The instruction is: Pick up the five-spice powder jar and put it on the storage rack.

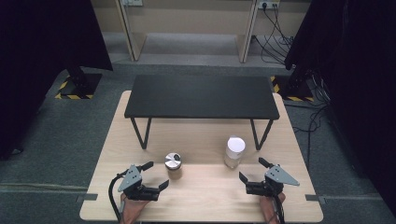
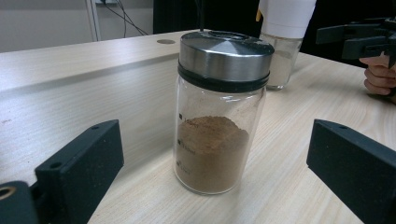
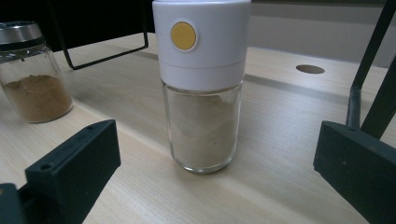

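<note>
From the high view, a wooden tabletop (image 1: 201,196) carries a black shelf (image 1: 201,97) along its far edge and two jars toward the near edge: a steel-lidded jar (image 1: 173,164) left of centre and a white-capped jar (image 1: 234,151) right of centre, well apart. The left gripper (image 1: 155,175) sits near the near-left corner, jaws spread wide, just beside the steel-lidded jar and not touching it. The right gripper (image 1: 250,170) sits near the near-right corner, jaws also wide, just short of the white-capped jar. From here the jars' contents cannot be made out. The left gripper view brings the steel-lidded jar (image 2: 219,112) upright between the wide black jaws, clear of both; its glass holds brown powder (image 2: 211,156) to about half height, with faint printed marks on the wall. Behind it stands the white-capped jar (image 2: 285,42), and at the right edge the right gripper (image 2: 359,39) with fingers (image 2: 379,77) around it. The right gripper view shows the white-capped jar (image 3: 201,84) upright between its own wide jaws, untouched, a yellow round button (image 3: 183,36) on the cap and pale powder (image 3: 203,133) inside. The steel-lidded jar (image 3: 32,74) stands at the left edge, and black shelf legs (image 3: 369,79) rise at the right.
</note>
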Tool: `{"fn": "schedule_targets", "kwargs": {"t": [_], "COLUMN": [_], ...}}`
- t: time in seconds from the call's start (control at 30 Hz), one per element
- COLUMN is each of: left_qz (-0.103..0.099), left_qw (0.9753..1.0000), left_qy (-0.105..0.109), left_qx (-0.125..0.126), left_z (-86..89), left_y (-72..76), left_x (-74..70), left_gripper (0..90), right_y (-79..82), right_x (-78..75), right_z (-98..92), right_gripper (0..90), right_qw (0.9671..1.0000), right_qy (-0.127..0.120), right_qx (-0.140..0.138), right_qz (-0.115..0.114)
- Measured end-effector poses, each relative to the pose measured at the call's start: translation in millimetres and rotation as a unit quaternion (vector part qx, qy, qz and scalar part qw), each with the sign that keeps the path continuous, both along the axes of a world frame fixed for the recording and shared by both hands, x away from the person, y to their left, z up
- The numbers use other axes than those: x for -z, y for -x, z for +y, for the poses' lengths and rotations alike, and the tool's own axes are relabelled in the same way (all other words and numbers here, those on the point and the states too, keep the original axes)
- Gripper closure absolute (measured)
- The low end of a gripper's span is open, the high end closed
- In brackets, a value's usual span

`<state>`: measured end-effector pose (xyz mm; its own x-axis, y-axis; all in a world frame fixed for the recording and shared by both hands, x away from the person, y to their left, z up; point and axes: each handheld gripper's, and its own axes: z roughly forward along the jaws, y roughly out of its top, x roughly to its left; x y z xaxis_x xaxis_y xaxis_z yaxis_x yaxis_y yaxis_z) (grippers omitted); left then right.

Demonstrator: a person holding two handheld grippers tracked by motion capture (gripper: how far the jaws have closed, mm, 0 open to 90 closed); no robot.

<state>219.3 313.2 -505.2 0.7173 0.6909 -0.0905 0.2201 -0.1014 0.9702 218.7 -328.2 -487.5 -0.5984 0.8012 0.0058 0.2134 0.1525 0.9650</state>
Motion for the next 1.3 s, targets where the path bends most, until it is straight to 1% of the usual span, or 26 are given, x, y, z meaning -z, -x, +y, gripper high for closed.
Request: {"fn": "schedule_targets", "kwargs": {"t": [0.27, 0.37, 0.53, 0.7, 0.77, 0.83, 1.03, 1.17, 1.3], "left_qz": [0.000, -0.002, -0.005, -0.006, -0.007, -0.007, -0.008, -0.007, -0.005], "left_qw": [1.0000, 1.0000, 1.0000, 0.9999, 1.0000, 0.9999, 0.9999, 1.0000, 1.0000], "left_qy": [-0.002, 0.004, 0.004, 0.009, 0.006, 0.010, 0.011, 0.001, 0.002], "left_qx": [-0.003, -0.004, -0.003, -0.001, 0.000, -0.001, -0.001, -0.004, -0.006], "left_z": [-2.0, -3.5, -7.9, -13.4, -15.8, -17.0, -22.5, -28.0, -31.8], "left_y": [1.1, 3.1, 3.2, 0.3, -0.6, -1.7, -6.2, -9.8, -12.9], "left_x": [-1.2, -1.3, -3.4, -4.0, -4.9, -4.6, -6.9, -9.7, -10.4], "left_gripper": [3.0, 3.0, 3.0, 3.0, 3.0, 3.0, 3.0, 3.1, 3.1], "right_y": [-0.3, -0.3, -0.3, -0.4, -0.4, -0.7, -0.6, -0.7, -0.8], "right_x": [0.0, 0.0, 0.0, 0.0, 0.1, 0.1, 0.2, 0.0, 0.2], "right_z": [0.0, -0.1, -0.1, -0.4, -0.4, -0.7, -0.9, -0.7, -1.1], "right_gripper": [0.6, 0.6, 0.5, 0.5, 0.5, 0.5, 0.6, 0.5, 0.6], "right_qw": [1.0000, 1.0000, 1.0000, 1.0000, 1.0000, 1.0000, 1.0000, 1.0000, 1.0000], "right_qy": [0.000, 0.000, 0.000, 0.000, -0.001, -0.001, -0.002, 0.000, -0.002], "right_qx": [-0.001, -0.001, -0.002, -0.002, -0.002, -0.003, -0.002, -0.003, -0.003], "right_qz": [0.000, 0.000, -0.001, 0.000, 0.000, 0.000, 0.000, 0.000, 0.000]}}
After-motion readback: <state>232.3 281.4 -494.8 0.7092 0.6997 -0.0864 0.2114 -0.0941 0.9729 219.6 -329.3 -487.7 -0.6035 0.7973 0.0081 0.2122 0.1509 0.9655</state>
